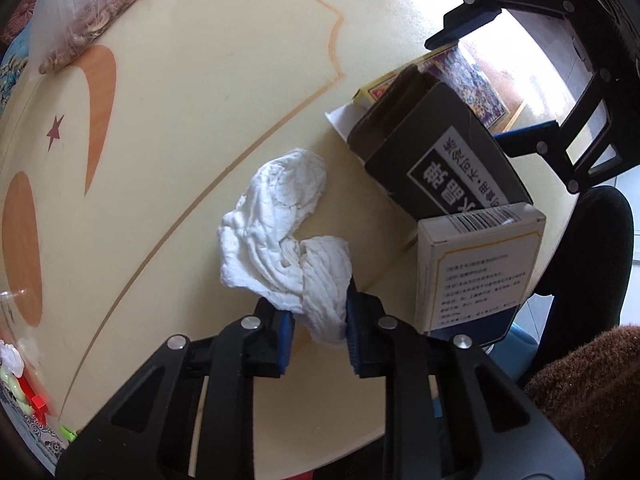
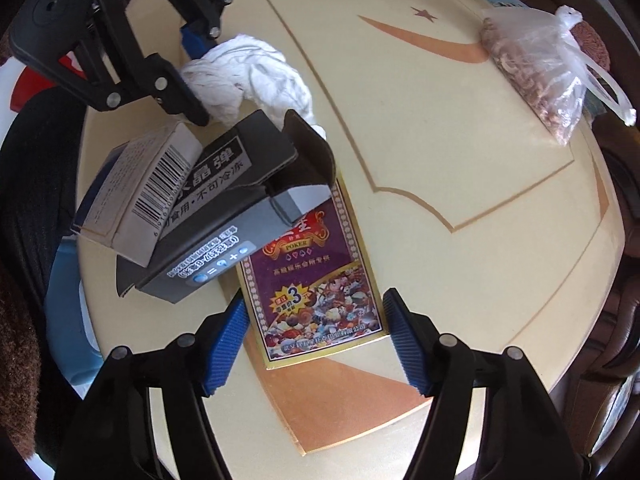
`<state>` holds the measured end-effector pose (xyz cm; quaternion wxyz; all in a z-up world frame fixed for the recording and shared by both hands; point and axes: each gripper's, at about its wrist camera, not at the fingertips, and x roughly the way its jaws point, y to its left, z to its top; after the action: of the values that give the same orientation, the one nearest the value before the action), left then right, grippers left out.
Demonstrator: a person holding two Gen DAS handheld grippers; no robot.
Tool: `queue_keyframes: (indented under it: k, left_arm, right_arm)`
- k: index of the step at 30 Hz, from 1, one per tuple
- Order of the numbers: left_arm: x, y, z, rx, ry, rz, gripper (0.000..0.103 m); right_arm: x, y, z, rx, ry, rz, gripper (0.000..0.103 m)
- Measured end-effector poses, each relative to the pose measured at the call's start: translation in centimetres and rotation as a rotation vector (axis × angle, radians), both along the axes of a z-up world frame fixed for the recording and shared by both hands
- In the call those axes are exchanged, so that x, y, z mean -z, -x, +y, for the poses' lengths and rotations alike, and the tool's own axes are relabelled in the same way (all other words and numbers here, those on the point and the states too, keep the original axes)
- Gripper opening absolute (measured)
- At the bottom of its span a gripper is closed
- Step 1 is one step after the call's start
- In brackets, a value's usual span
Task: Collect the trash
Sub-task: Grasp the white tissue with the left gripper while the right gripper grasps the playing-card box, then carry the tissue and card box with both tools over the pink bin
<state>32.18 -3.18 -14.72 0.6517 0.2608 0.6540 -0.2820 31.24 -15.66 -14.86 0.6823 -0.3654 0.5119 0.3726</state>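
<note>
Your left gripper [image 1: 320,330] clamps the crumpled white tissue [image 1: 280,236] at its near end.
The rest of it trails across the cream tabletop [image 1: 192,100]. Your right gripper [image 2: 314,342] stands unclenched, blue fingers [image 2: 224,344] flanking the poker card box [image 2: 316,280] without touching, beside the grey carton [image 2: 224,216].

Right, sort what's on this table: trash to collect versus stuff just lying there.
Trash:
tissue, pinched by the left gripper
black box
white box
poker box, between the right gripper pads, not yet pressed

Lying about:
bag of snacks
</note>
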Motion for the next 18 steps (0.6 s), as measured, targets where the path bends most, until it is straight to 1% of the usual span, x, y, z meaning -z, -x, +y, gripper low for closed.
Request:
queue_keyframes:
  k: [1,5,6,7,8,9,10,12,16,18]
  left_arm:
    - [0.0,-0.2,0.1,-0.01,-0.001,-0.007,0.021]
    - [-0.4,-0.3,1.9,-0.076,0.006,-0.002,0.021]
    - [-0.5,-0.6,2.2,-0.089,0.01,-0.001,0.021]
    - [-0.6,-1.0,2.6,-0.1,0.008,-0.006,0.021]
    - [-0.4,-0.9,2.7,-0.114,0.005,-0.007,0.021]
    - [0.0,0.1,2.2,-0.125,0.007,-0.004,0.02]
    - [-0.6,-0.8,2.4,-0.135,0.004,-0.009,0.02]
    - [-0.6,-1.0,2.7,-0.159,-0.009,-0.015,0.02]
    - [-0.7,-0.9,3.2,-0.202,-0.033,-0.03,0.02]
    - [-0.8,-0.6,3.4,-0.214,-0.036,-0.034,0.02]
  right_arm:
    - [-0.2,0.0,-0.3,0.024,0.008,-0.045,0.066]
    - [-0.4,-0.1,-1.4,0.108,0.038,-0.124,0.066]
    - [-0.4,0.1,-1.3,0.125,0.033,-0.117,0.065]
    - [-0.5,0.1,-1.6,0.144,0.039,-0.144,0.065]
    - [-0.2,0.4,-2.1,0.163,0.048,-0.162,0.065]
    - [-0.2,0.3,-2.3,0.182,0.042,-0.157,0.065]
    - [-0.4,0.2,-2.6,0.204,0.041,-0.185,0.065]
    - [-0.4,-0.2,-3.1,0.245,0.035,-0.18,0.065]
    - [0.0,-0.9,-3.6,0.334,0.069,-0.265,0.065]
    - [0.1,-1.3,-4.2,0.378,0.081,-0.285,0.065]
